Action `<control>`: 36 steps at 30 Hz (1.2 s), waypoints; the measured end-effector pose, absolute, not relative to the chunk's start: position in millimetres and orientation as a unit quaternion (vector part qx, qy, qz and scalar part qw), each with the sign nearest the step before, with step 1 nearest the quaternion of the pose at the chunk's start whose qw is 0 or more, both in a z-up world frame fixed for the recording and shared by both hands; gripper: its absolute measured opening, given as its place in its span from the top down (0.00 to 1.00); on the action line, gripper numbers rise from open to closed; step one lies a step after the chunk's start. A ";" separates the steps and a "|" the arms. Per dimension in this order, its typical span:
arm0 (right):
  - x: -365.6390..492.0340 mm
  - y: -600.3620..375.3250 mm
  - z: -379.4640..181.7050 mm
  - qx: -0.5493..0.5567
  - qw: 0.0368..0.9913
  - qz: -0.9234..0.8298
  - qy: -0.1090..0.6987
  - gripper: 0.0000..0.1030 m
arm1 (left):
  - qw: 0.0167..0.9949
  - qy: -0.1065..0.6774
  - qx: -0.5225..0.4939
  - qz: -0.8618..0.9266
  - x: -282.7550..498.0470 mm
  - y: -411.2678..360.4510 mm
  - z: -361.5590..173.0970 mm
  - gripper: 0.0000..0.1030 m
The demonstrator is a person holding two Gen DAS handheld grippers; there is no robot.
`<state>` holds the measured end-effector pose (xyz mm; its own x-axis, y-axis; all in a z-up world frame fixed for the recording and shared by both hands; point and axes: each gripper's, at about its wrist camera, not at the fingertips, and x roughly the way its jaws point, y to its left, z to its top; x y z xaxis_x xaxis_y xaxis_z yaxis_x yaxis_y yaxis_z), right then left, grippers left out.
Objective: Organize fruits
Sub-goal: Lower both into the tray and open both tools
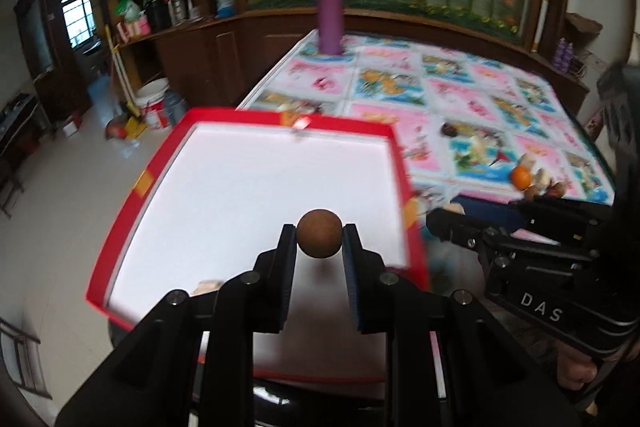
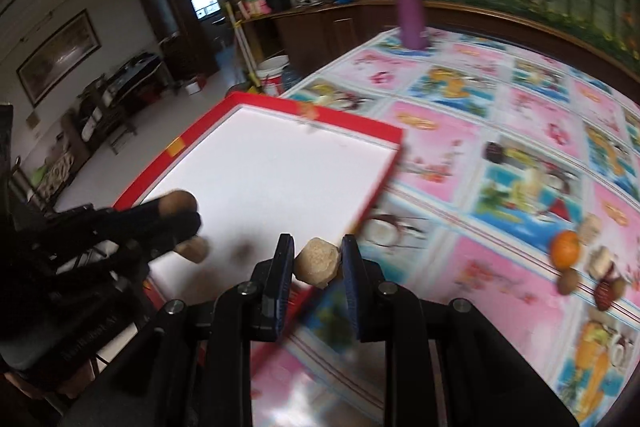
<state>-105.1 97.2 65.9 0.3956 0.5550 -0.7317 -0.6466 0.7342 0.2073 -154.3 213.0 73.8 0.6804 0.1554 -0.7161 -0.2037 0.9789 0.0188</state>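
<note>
Patterned tabletop [image 1: 460,95] running from centre to right of frame, its left edge dropping off to pale floor [image 1: 60,195] at lower left; dark wood cabinets and a floral mural along the top. Red-rimmed box [image 1: 132,195] with a white inside sitting at the tabletop's left corner, one side overhanging toward the floor, its rim marking the border of a wide bare interior. Purple bottle [image 1: 330,15] upright at the far edge, well apart from everything else. Open cloth between box and a fruit cluster at right: an orange [image 1: 521,177] with pale and brown pieces touching it, plus a dark fruit [image 1: 449,129] alone nearer the middle. Left-wrist view: left claw [image 1: 319,241] closed on a brown round fruit [image 1: 319,233] pinched between the pads, above the box's white interior; right claw [image 1: 434,223] seen from the side at right, past the box's right rim, its grip hidden there. Right-wrist view only: right claw [image 2: 318,261] closed on a pale knobbly fruit [image 2: 317,261], above the box's near right rim; a second pale piece [image 2: 196,249] low inside the box at lower left, under the left claw; a framed picture [image 2: 60,55] on the left wall.
</note>
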 end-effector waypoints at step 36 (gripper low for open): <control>-80.6 10.3 94.5 0.019 0.855 0.334 0.397 0.63 | 0.908 0.401 -0.040 0.112 -157.7 216.8 72.0 0.57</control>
<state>-80.6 10.3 94.5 0.4612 0.5859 -0.6663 -0.5552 0.7764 0.2983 -157.7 216.8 72.0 0.6539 0.1715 -0.7369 -0.2349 0.9719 0.0178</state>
